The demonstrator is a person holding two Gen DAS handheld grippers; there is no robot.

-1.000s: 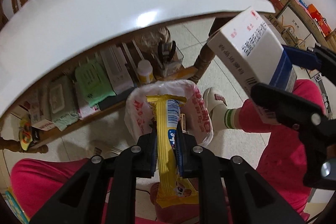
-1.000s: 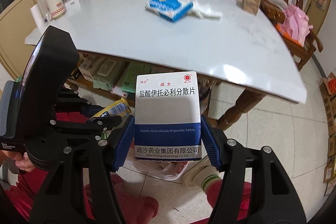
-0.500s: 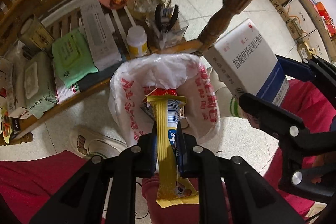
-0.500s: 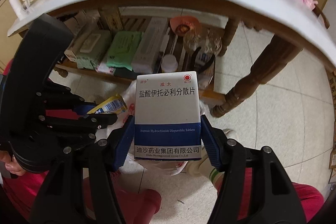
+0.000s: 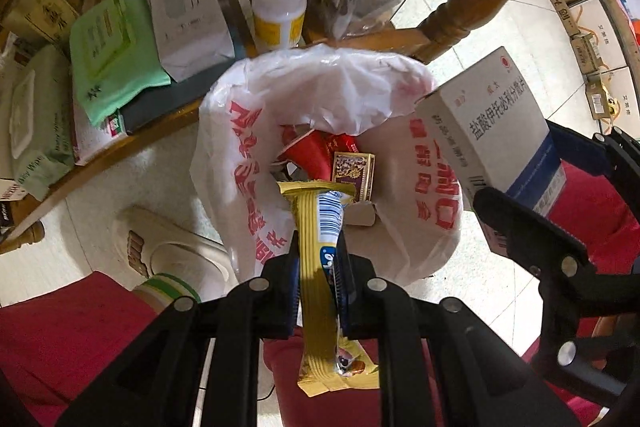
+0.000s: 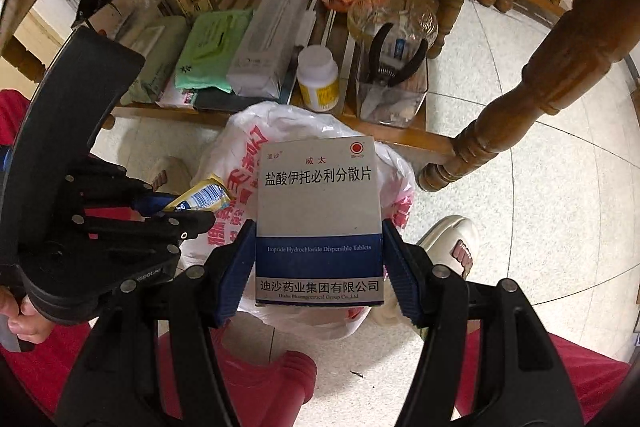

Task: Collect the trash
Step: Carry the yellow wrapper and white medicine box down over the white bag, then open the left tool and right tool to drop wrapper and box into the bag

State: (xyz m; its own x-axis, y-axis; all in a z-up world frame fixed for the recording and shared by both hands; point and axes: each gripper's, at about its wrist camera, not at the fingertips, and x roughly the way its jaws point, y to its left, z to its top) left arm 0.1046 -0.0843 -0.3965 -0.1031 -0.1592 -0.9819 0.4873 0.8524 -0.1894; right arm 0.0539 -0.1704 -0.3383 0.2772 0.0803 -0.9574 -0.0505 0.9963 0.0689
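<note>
Two grippers, one item each — left gripper (image 5: 318, 267) pinching yellow wrapper (image 5: 320, 247) above white trash bag (image 5: 256, 155); right gripper (image 6: 318, 259) clamping white-and-blue medicine box (image 6: 318, 211) — just beside bag's rim.

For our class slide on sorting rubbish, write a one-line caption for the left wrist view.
Left gripper holds a yellow snack wrapper over the white plastic bag; right gripper brings a white-and-blue cardboard medicine box.

Bin bag (image 6: 240, 147) mouth and contents behind medicine box (image 6: 318, 223); wrapper (image 5: 320, 307) middle between left finger pads.
</note>
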